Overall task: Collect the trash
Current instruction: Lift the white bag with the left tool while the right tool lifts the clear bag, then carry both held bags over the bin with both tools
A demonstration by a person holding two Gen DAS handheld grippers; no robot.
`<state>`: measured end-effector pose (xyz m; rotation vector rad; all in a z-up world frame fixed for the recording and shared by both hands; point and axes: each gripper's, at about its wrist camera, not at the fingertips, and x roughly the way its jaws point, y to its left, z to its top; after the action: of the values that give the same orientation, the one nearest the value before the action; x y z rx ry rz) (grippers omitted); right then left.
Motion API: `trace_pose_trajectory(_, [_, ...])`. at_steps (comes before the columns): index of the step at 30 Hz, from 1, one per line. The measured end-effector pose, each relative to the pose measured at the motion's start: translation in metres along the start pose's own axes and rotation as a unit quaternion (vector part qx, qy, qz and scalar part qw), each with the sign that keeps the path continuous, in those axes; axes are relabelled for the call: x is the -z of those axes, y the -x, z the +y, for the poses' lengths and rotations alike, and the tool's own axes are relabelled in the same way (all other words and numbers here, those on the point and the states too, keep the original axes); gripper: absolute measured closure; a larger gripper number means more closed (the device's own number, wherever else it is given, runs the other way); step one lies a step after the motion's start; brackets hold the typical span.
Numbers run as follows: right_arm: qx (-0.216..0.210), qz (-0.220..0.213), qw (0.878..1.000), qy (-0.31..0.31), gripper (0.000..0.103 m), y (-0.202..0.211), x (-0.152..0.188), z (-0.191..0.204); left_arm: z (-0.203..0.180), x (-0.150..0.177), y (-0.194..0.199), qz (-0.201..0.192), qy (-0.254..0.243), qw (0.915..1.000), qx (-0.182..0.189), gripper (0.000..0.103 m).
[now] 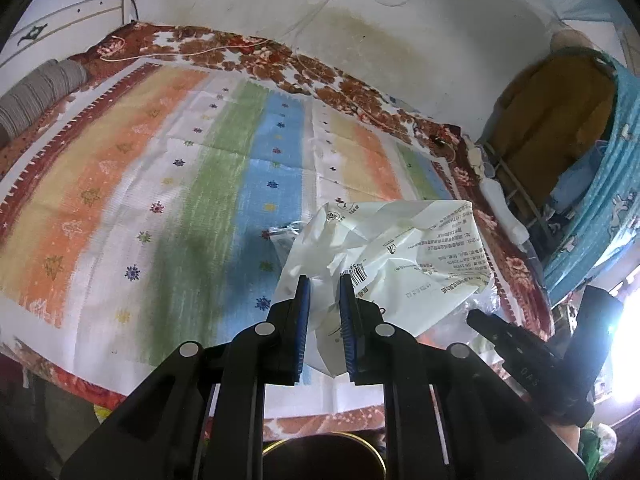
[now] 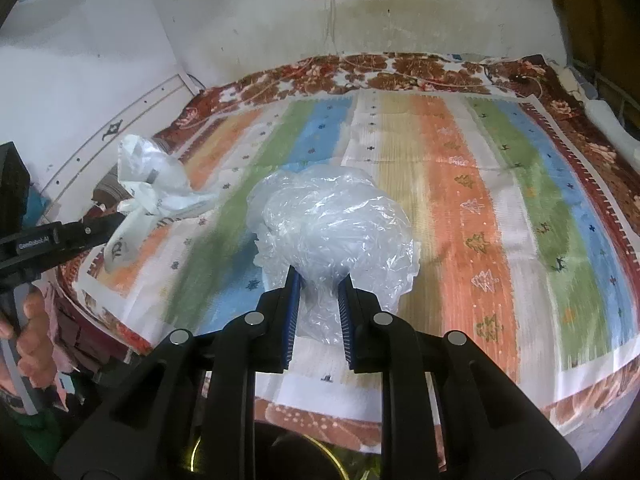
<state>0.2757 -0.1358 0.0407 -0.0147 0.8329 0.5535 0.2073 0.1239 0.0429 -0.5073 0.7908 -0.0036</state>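
My left gripper (image 1: pixel 323 280) is shut on a crumpled white printed wrapper (image 1: pixel 384 256) and holds it above the striped bed cover (image 1: pixel 160 184). It also shows at the left of the right wrist view, where the wrapper (image 2: pixel 152 184) hangs from the left gripper (image 2: pixel 116 216). My right gripper (image 2: pixel 319 276) is shut on a crumpled clear plastic bag (image 2: pixel 332 232), held above the bed cover (image 2: pixel 480 200). The right gripper's body (image 1: pixel 520 344) shows at the right of the left wrist view.
A gold-rimmed dark bin (image 1: pixel 324 456) sits below the bed edge; it also shows in the right wrist view (image 2: pixel 264 460). A floral blanket (image 1: pixel 240 52) borders the cover. A grey pillow (image 1: pixel 36 96) lies far left. A blue fabric wardrobe (image 1: pixel 592 160) stands right.
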Motion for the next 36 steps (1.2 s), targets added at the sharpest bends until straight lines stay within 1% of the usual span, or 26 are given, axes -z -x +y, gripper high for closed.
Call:
trace_pose_trajectory(3, [-0.006, -0.004, 1.0, -0.012, 0.086, 0.016, 0.012, 0.001, -0.004, 0.005, 0.015, -0.016, -0.002, 0.9999, 0.001, 0.089])
trace_pose_trajectory(6, [-0.025, -0.009, 0.999, -0.02, 0.086, 0.032, 0.024, 0.003, -0.008, 0.012, 0.029, -0.026, -0.001, 0.9996, 0.005, 0.089])
trace_pose_trajectory(9, [-0.015, -0.017, 1.0, -0.005, 0.086, 0.044, 0.036, 0.01, -0.011, 0.022, 0.04, -0.035, -0.003, 0.9994, 0.009, 0.089])
trace_pose_trajectory(12, [-0.018, -0.019, 1.0, -0.004, 0.086, 0.049, 0.045, 0.013, -0.013, 0.035, 0.049, -0.038, -0.007, 0.9992, 0.01, 0.089])
trace_pose_trajectory(18, [-0.013, -0.02, 1.0, 0.008, 0.086, 0.059, 0.065, 0.02, -0.023, 0.061, 0.063, -0.046, -0.033, 0.9984, -0.004, 0.089])
trace_pose_trajectory(23, [-0.016, -0.019, 1.0, 0.013, 0.086, 0.071, 0.087, 0.025, -0.027, 0.087, 0.073, -0.045, -0.039, 0.9982, 0.003, 0.089])
trace_pose_trajectory(29, [-0.021, -0.001, 1.0, 0.008, 0.086, 0.079, 0.123, 0.029, -0.029, 0.124, 0.08, -0.037, -0.045, 0.9983, 0.004, 0.089])
trace_pose_trajectory(33, [-0.021, 0.004, 1.0, 0.012, 0.086, 0.087, 0.144, 0.034, -0.03, 0.145, 0.083, -0.034, -0.051, 0.9981, -0.002, 0.089])
trace_pose_trajectory(36, [-0.018, 0.013, 1.0, 0.013, 0.086, 0.088, 0.158, 0.036, -0.029, 0.158, 0.081, -0.031, -0.05, 0.9982, -0.014, 0.089])
